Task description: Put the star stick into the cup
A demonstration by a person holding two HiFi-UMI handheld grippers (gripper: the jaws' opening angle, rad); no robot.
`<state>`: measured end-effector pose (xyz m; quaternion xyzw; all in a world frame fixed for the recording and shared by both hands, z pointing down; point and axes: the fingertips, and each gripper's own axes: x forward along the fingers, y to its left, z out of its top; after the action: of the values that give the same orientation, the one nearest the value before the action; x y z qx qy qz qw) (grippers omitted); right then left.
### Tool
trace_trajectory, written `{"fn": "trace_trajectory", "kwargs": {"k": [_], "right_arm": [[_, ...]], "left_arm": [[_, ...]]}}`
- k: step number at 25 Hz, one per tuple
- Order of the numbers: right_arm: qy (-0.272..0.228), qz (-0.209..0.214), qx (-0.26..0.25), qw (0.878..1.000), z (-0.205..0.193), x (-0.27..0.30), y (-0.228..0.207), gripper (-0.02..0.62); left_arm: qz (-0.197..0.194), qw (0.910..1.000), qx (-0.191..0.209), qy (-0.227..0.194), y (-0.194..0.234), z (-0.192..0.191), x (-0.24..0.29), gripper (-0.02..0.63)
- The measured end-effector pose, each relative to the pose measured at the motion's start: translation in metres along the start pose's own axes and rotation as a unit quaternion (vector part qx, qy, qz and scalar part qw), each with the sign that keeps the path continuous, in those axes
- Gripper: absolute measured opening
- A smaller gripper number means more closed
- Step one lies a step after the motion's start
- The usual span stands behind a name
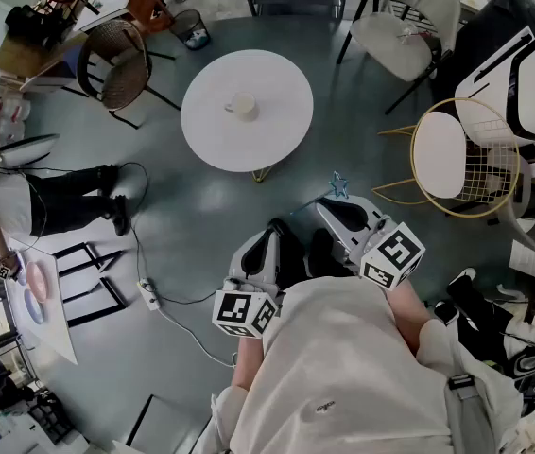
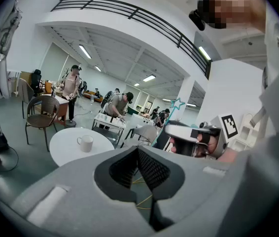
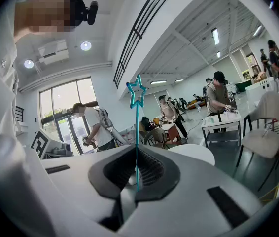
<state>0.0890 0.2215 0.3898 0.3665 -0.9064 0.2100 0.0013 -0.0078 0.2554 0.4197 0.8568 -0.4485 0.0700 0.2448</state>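
Note:
A white cup (image 1: 242, 106) stands near the middle of a round white table (image 1: 277, 135) ahead of me in the head view. My right gripper (image 1: 332, 208) is shut on the thin teal star stick (image 1: 339, 186), whose star points towards the table. In the right gripper view the star stick (image 3: 137, 117) rises straight up from the closed jaws of the right gripper (image 3: 137, 171). My left gripper (image 1: 269, 233) hangs beside it, shut and holding nothing. The left gripper view shows the left gripper (image 2: 138, 154), the cup (image 2: 85, 142) on the table (image 2: 63, 149) beyond, and the star stick (image 2: 177, 104) at the right.
Round the table stand a wicker chair (image 1: 116, 60), a white chair (image 1: 409, 26) and a gold wire chair (image 1: 466, 154). A person (image 1: 31, 206) stands at the left. A cable and power strip (image 1: 149, 294) lie on the grey floor.

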Motion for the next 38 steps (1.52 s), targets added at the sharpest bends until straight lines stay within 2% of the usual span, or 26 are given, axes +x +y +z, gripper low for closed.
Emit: {"fn": "trace_trajectory", "kwargs": {"k": [4,8,18,27,38], "right_arm": [[-0.010,-0.001,-0.001,1.000,0.004,-0.005,0.003,0.014],[-0.022,-0.001,0.005,1.000,-0.001,-0.031,0.003,0.014],[-0.032,0.003,0.009,0.999,-0.005,-0.052,0.000,0.014],[-0.018,-0.002,0.001,1.000,-0.001,-0.025,0.010,0.015],[-0.006,-0.011,-0.015,1.000,0.027,0.034,0.012,0.014]], "left_arm": [[-0.010,0.9998,0.018,0.008,-0.002,0.006,0.004,0.011],[-0.020,0.9993,0.030,0.009,-0.025,0.001,0.007,0.011],[-0.039,0.9981,0.044,0.021,-0.053,-0.010,0.017,0.011],[-0.039,0.9989,0.025,0.012,-0.020,-0.006,0.012,0.011],[-0.035,0.9992,0.016,-0.012,0.043,0.034,0.013,0.011]]}}
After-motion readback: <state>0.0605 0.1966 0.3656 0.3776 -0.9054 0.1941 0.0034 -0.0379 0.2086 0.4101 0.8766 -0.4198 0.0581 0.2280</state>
